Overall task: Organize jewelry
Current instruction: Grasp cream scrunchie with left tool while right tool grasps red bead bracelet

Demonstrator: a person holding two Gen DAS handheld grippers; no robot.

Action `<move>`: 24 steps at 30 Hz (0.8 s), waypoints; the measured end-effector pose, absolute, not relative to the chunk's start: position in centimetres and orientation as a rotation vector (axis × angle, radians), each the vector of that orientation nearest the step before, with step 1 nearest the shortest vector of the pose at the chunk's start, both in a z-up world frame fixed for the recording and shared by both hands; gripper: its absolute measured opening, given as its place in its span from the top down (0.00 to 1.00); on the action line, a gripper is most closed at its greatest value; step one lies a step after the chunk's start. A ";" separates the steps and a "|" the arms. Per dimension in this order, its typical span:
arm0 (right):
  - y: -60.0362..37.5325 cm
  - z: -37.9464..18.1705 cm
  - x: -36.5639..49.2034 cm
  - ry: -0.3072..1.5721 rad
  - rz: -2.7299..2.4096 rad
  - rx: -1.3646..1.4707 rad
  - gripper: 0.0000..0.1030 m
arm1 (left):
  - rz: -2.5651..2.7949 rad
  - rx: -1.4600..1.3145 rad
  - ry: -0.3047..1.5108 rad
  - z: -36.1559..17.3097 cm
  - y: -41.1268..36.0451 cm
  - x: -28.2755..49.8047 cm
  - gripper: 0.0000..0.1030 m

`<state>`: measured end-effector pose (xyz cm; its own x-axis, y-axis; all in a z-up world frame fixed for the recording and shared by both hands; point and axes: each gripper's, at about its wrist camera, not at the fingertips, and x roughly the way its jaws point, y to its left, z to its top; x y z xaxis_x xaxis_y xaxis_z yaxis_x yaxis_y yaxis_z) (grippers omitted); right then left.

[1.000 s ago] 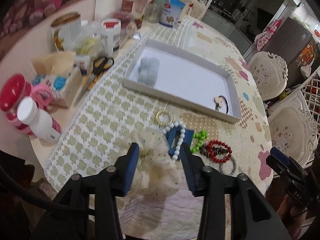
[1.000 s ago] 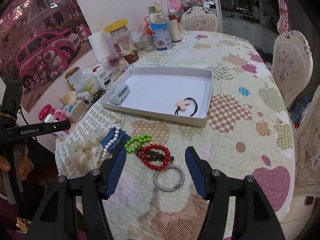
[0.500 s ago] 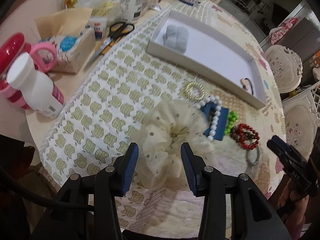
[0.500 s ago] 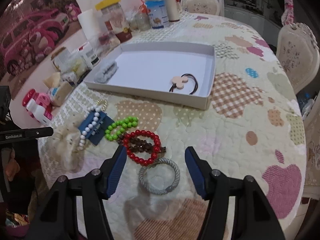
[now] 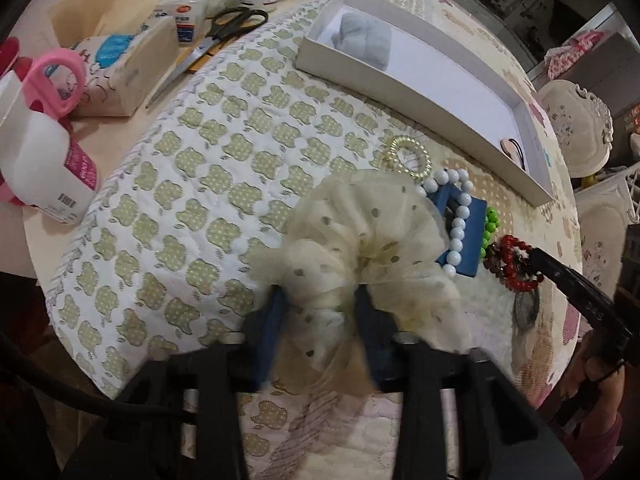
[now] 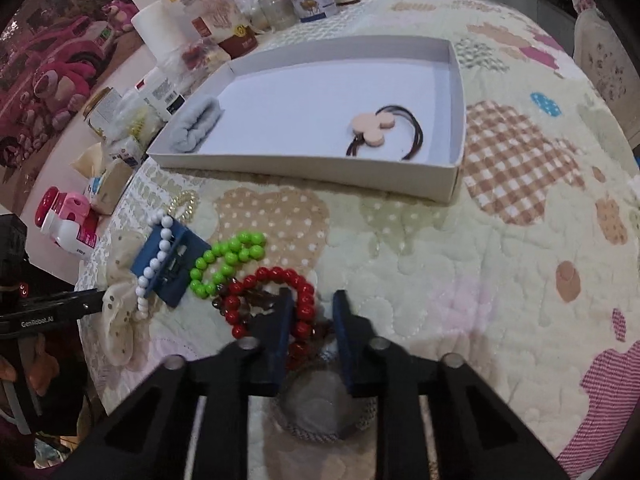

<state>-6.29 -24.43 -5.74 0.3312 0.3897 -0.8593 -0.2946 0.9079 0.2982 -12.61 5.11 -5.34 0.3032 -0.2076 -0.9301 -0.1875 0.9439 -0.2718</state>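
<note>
A cream dotted scrunchie (image 5: 360,240) lies on the quilted cloth. My left gripper (image 5: 320,300) has its jaws closing, and the pads pinch the scrunchie's near fold. My right gripper (image 6: 313,296) is shut, with the right arc of the red bead bracelet (image 6: 280,276) between its tips. A grey braided ring (image 6: 320,432) lies under its fingers. Beside them are green beads (image 6: 228,264) and a white bead string on a blue block (image 6: 160,256). The white box (image 6: 304,168) holds a blue-grey scrunchie (image 6: 196,128) and a pink-charm hair tie (image 6: 372,128).
A gold coil tie (image 5: 408,156) lies just before the box. Scissors (image 5: 224,28), a tissue pack (image 5: 120,64), a white bottle (image 5: 44,160) and jars (image 6: 212,8) crowd the table's left edge. Chairs (image 5: 576,120) stand on the far right.
Both grippers have come down to the cloth. The left jaws went from wide to pinching the cream scrunchie. The right jaws closed at the red bead bracelet.
</note>
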 end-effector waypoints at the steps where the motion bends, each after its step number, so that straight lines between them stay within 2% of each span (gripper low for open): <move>1: -24.3 -5.5 -6.4 1.147 0.452 0.088 0.91 | -0.018 -0.360 1.267 -5.2 5.2 -12.7 0.90; 2: -24.2 -5.1 -6.6 1.139 0.458 0.083 0.91 | -0.020 -0.358 1.257 -4.9 5.2 -12.8 0.94; 5: -24.4 -3.5 -7.1 1.100 0.480 0.112 0.91 | -0.014 -0.330 1.222 -3.5 5.5 -13.1 0.98; 16: -24.7 3.5 -9.1 0.945 0.535 0.138 0.91 | -0.037 -0.312 1.080 3.1 5.9 -12.7 0.99; 24: -24.8 6.2 -9.2 0.884 0.537 0.130 0.91 | -0.047 -0.274 1.022 5.5 3.9 -10.5 0.99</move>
